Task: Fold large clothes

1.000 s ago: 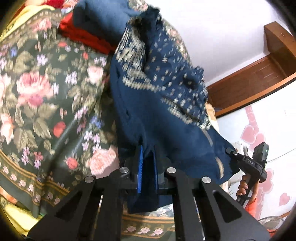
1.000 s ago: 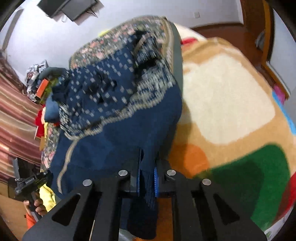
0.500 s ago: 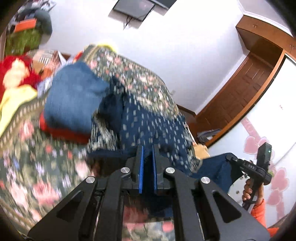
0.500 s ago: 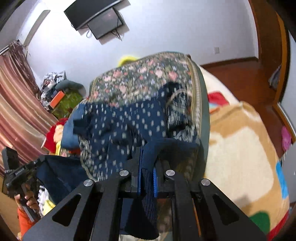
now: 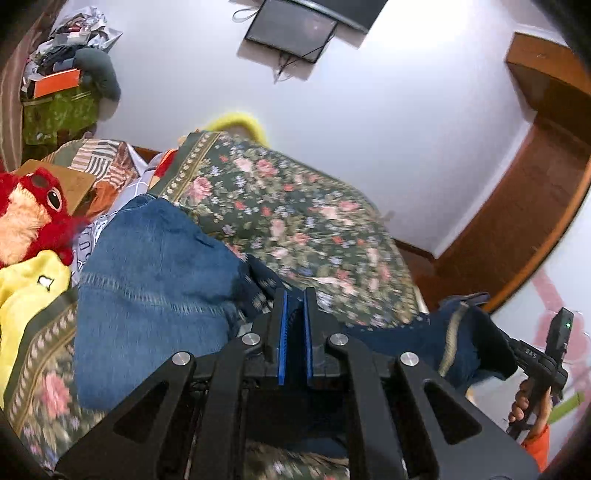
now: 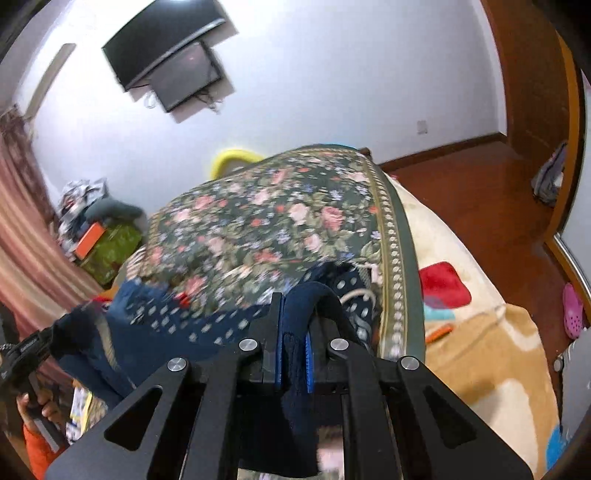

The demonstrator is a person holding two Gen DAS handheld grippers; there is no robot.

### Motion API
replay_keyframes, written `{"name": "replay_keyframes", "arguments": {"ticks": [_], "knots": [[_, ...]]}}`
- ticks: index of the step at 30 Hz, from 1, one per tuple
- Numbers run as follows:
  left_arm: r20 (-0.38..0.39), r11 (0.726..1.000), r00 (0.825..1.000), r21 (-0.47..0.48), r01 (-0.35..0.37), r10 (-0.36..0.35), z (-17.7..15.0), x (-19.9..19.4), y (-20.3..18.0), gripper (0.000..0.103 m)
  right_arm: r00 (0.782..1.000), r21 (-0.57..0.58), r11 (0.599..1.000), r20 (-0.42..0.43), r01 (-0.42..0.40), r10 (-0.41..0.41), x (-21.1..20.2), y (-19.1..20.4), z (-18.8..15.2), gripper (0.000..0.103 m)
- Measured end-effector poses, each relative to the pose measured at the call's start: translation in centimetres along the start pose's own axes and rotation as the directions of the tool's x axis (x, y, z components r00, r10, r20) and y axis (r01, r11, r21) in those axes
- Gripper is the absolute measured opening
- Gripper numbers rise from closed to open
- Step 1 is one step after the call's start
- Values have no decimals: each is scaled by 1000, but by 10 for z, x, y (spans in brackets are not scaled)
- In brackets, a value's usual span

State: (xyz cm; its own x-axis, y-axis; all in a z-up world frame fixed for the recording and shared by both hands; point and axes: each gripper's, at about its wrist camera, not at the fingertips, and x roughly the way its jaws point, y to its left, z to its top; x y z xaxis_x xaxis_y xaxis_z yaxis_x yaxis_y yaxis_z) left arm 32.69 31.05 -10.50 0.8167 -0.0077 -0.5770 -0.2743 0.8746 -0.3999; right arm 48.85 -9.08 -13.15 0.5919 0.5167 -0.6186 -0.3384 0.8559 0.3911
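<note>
Left wrist view, sweeping from nine o'clock: one red plush toy (image 5: 35, 210), one yellow garment (image 5: 26, 291) just below it, then one folded pair of blue jeans (image 5: 147, 291) lying on the floral bedspread (image 5: 295, 218). Centre frame, the left gripper (image 5: 294, 314) has its two blue-padded fingers (image 5: 282, 332) narrowed onto dark navy cloth. That's the navy patterned garment (image 5: 424, 339), one piece, stretching off toward four o'clock, where the other handset grips its far end. At twelve o'clock, one dark screen (image 5: 295, 29) on the white wall.

Right wrist view: at eight o'clock the navy patterned garment (image 6: 177, 325) runs in from the opposite handset, across the floral bedspread (image 6: 266, 218), into the right gripper (image 6: 294, 314), pinched tight on a thick fold of it. At three o'clock, one tan blanket (image 6: 480, 350) with a red patch, and one pink slipper (image 6: 573, 310) on the wooden floor.
</note>
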Motion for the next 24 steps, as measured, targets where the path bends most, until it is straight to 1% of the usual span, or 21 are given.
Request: {"name": "replay_keyframes", "arguments": {"ticks": [4,6,8,11,13,15,16,17,18,19,20,21,22,23,24], "knots": [[-45,997,996,12,-83,83,7,53,12,6,998,37,998,-45,41,-39,42,-22,6,8],[-77,991,988,36,-130,132,6,80,19,6,996,71,997,-79,35,-30,61,-35,5,8],[-85,982,980,72,-175,181,2,96,21,6,993,106,994,-117,34,-22,77,-48,-1,8],[-66,963,967,132,-236,247,-4,104,20,8,990,113,993,-138,32,-16,85,-57,-5,8],[-45,933,945,177,-312,325,-5,108,19,8,989,124,992,-145,22,-3,84,-61,-5,8],[-45,897,915,218,-384,402,-5,110,23,8,988,138,990,-152,24,-2,84,-64,0,9],[-58,895,911,218,-389,409,-5,110,27,8,988,138,990,-155,29,-8,80,-65,1,9],[-72,900,912,211,-382,404,-4,109,31,8,988,129,990,-151,50,-30,71,-64,4,14],[-88,909,916,196,-369,391,-4,106,36,8,988,112,989,-131,96,-81,68,-63,6,17],[-96,918,922,181,-353,374,-3,100,39,8,983,86,983,-93,164,-156,58,-61,10,17],[-97,924,927,170,-343,362,-3,93,41,8,973,57,971,-42,231,-229,42,-60,15,18],[-93,927,930,164,-337,355,-3,87,40,8,971,53,970,-16,238,-238,31,-60,18,24],[-88,932,936,165,-323,340,-3,78,38,8,975,62,973,-4,224,-224,19,-62,22,29],[-90,935,940,173,-311,329,-4,70,35,8,978,74,976,0,207,-208,8,-63,24,39],[-94,936,942,181,-300,321,-4,64,31,8,980,75,977,2,197,-198,0,-63,25,43]]}}
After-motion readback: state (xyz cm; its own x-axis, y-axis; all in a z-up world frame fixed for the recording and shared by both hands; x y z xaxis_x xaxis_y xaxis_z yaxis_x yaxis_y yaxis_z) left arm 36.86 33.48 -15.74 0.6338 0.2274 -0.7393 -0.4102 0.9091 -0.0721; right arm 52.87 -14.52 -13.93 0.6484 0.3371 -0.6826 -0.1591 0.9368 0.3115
